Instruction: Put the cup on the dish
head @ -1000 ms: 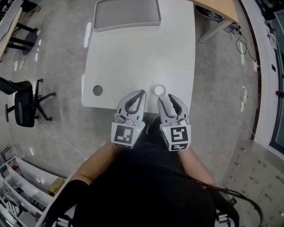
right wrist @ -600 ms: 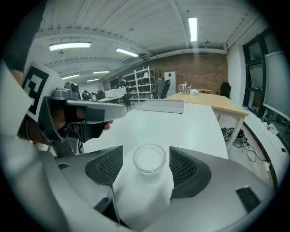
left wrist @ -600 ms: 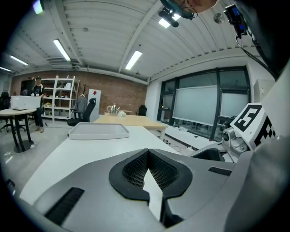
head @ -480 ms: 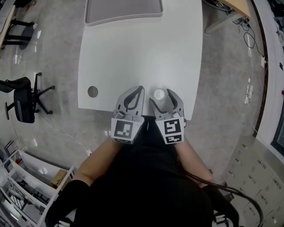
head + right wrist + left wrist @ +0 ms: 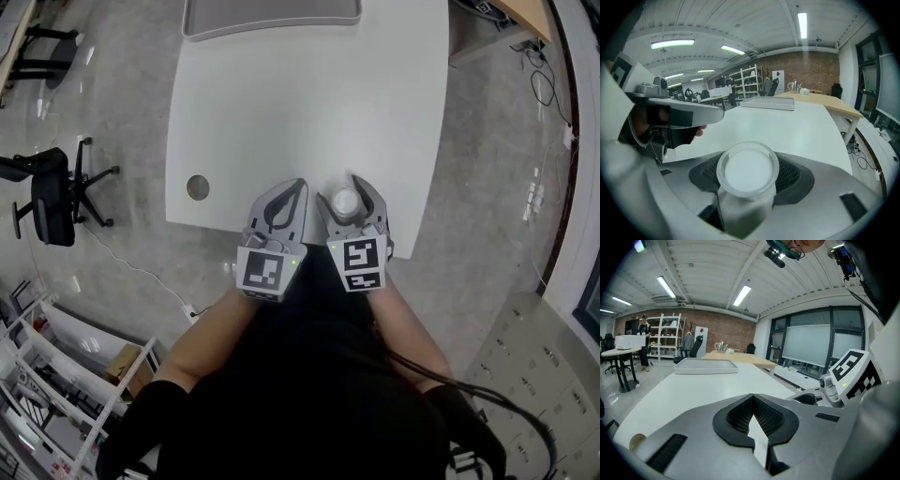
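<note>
A small white cup (image 5: 345, 201) stands upright near the front edge of the white table (image 5: 309, 103). My right gripper (image 5: 341, 193) is open, with the cup between its wide jaws; in the right gripper view the cup (image 5: 747, 168) fills the gap between the dark pads (image 5: 799, 176). I cannot tell whether the pads touch it. My left gripper (image 5: 296, 187) sits just left of it, shut on nothing, its tips meeting (image 5: 752, 398). The grey, tray-like dish (image 5: 272, 17) lies empty at the table's far end, also in the gripper views (image 5: 705, 365) (image 5: 768, 103).
A round brown grommet (image 5: 198, 187) sits in the table's front left corner. A black office chair (image 5: 52, 202) stands on the floor at left, shelving (image 5: 66, 375) at lower left. A wooden desk (image 5: 525, 11) and cables (image 5: 544, 84) are at right.
My right gripper's jaws have spread wide and moved forward, so the cup that stood beyond their tips is now between them. The left gripper has stayed shut beside it.
</note>
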Action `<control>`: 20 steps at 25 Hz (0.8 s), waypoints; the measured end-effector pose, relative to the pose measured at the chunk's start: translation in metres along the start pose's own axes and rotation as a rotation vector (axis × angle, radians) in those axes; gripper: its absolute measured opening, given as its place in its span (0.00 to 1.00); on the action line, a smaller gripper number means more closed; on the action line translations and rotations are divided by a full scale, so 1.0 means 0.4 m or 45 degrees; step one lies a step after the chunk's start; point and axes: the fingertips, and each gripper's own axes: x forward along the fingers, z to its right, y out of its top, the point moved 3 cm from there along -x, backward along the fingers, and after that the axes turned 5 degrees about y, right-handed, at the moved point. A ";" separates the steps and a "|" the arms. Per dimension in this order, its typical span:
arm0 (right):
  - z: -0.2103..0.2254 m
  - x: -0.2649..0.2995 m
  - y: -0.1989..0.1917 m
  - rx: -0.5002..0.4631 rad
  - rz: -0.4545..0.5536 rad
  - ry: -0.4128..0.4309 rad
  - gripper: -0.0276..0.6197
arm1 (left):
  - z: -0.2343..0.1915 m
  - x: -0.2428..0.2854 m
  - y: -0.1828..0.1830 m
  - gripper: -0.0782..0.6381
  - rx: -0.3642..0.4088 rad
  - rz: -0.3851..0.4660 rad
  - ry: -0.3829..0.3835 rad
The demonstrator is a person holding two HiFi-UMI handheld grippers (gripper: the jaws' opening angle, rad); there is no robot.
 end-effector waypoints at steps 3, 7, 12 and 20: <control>-0.004 0.002 0.004 -0.039 -0.019 -0.002 0.45 | -0.007 -0.006 0.006 0.11 0.003 0.000 0.012; 0.009 -0.020 0.020 -0.040 0.002 -0.001 0.45 | -0.003 -0.008 0.032 0.11 -0.003 0.019 0.030; 0.005 -0.080 0.103 -0.075 0.035 0.004 0.45 | 0.008 -0.037 0.098 0.11 -0.004 0.064 0.041; 0.001 -0.245 0.302 -0.141 0.143 0.011 0.45 | 0.033 -0.115 0.283 0.11 0.031 0.202 0.047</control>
